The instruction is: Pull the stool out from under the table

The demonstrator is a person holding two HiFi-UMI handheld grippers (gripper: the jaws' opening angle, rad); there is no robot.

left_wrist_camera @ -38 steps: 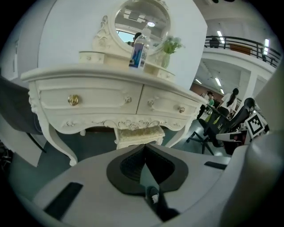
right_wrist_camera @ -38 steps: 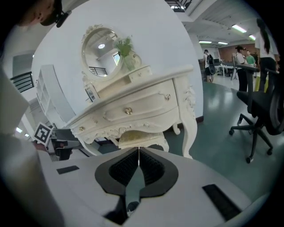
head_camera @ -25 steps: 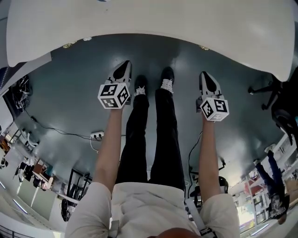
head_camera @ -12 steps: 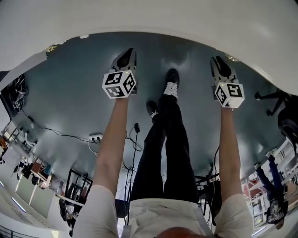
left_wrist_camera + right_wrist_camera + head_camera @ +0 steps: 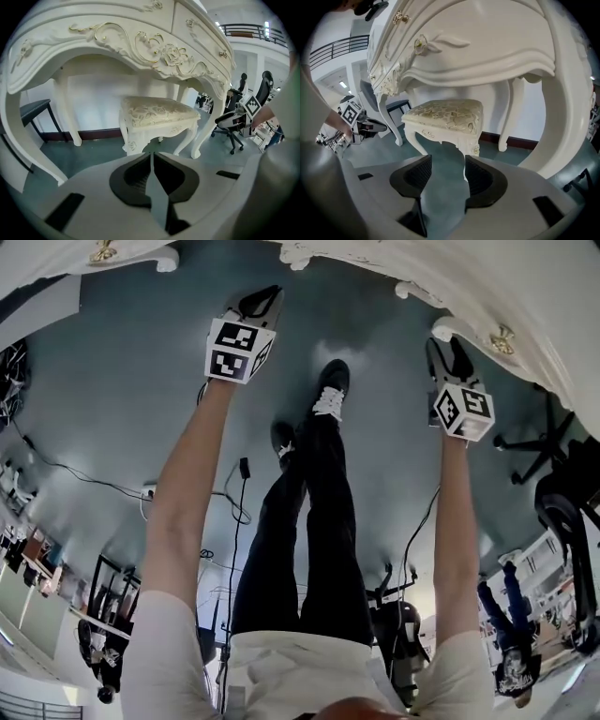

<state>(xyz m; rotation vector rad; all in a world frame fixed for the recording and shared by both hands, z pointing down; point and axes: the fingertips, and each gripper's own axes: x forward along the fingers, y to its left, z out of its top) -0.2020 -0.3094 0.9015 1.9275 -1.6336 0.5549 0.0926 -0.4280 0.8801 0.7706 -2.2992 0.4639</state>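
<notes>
Stool [image 5: 157, 117], cream white with carved curved legs and a pale gold-patterned cushion, stands tucked under the ornate white table [image 5: 140, 42]. Left gripper [image 5: 151, 157] is closed on nothing. Right gripper [image 5: 448, 159] has just been opening, its jaws apart and empty.

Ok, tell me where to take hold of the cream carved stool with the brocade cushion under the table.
Probably the cream carved stool's front rail below the cushion, approached from the open near side: the ornate white table's legs flank it, and that rail offers a thin edge.
</notes>
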